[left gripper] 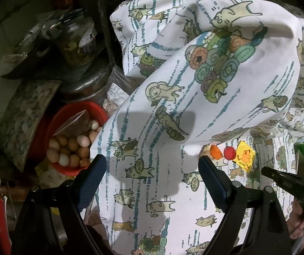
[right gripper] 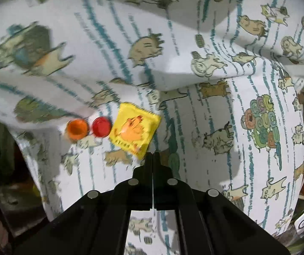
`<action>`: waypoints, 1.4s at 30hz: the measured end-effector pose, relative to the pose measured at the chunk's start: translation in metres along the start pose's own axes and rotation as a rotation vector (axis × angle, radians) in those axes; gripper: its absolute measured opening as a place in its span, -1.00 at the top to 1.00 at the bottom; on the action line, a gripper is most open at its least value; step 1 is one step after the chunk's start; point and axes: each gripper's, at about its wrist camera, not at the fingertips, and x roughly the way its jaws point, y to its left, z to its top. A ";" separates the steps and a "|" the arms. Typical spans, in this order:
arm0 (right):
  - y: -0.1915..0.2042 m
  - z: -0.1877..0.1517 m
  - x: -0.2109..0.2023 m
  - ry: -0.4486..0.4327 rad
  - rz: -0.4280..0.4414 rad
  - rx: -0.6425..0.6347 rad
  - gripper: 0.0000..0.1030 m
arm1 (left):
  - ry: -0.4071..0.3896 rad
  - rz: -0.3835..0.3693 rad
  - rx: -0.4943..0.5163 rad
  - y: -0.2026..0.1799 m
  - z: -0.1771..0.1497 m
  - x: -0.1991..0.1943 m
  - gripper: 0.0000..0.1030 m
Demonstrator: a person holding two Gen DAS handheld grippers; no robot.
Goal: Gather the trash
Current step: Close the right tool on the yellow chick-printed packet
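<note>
Left wrist view: left tongs [left gripper: 152,174] spread wide, nothing between them, hovering over the cat-print cloth [left gripper: 173,106]. The trash sits to the right under a raised fold: orange cap [left gripper: 216,152], red cap [left gripper: 230,153], yellow wrapper [left gripper: 245,156], in a row, touching or nearly so. The right tongs [left gripper: 279,177] come in from the right edge, near the wrapper. The cloth's left edge drops off beside a red bowl of eggs [left gripper: 71,144] and a glass jar [left gripper: 77,40]; that side is crowded, so keep clear of it. Right wrist view: right tongs [right gripper: 153,157] pressed together, tips at the wrapper's [right gripper: 136,128] near corner; can't tell whether the corner is pinched. My read: pickup of the first piece is in hand. Next: confirm the pinch, lift straight up. The fold overhangs the caps [right gripper: 102,126]; open room is on the near and right side.
</note>
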 end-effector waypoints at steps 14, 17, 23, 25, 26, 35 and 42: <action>0.061 0.029 0.058 0.006 -0.194 -0.047 -0.55 | 0.004 0.017 -0.009 0.004 0.004 0.004 -0.69; 0.080 0.030 0.069 -0.007 -0.261 -0.099 -0.58 | 0.014 -0.001 -0.031 0.012 0.006 0.004 -0.69; 0.082 0.035 0.072 -0.051 -0.258 -0.039 -0.43 | 0.003 0.002 -0.022 0.014 0.006 -0.002 -0.69; 0.060 0.035 0.050 -0.072 -0.255 -0.036 0.11 | 0.004 0.000 -0.022 0.013 0.004 -0.004 -0.69; 0.058 0.037 0.049 -0.057 -0.241 -0.035 0.12 | 0.003 0.002 -0.020 0.013 0.003 -0.004 -0.69; 0.017 0.016 0.010 0.040 -0.088 0.013 0.56 | -0.007 -0.014 -0.017 0.013 0.002 -0.009 -0.69; -0.013 0.000 -0.024 0.009 -0.088 -0.016 0.56 | -0.061 -0.232 -0.035 -0.011 -0.008 0.017 -0.54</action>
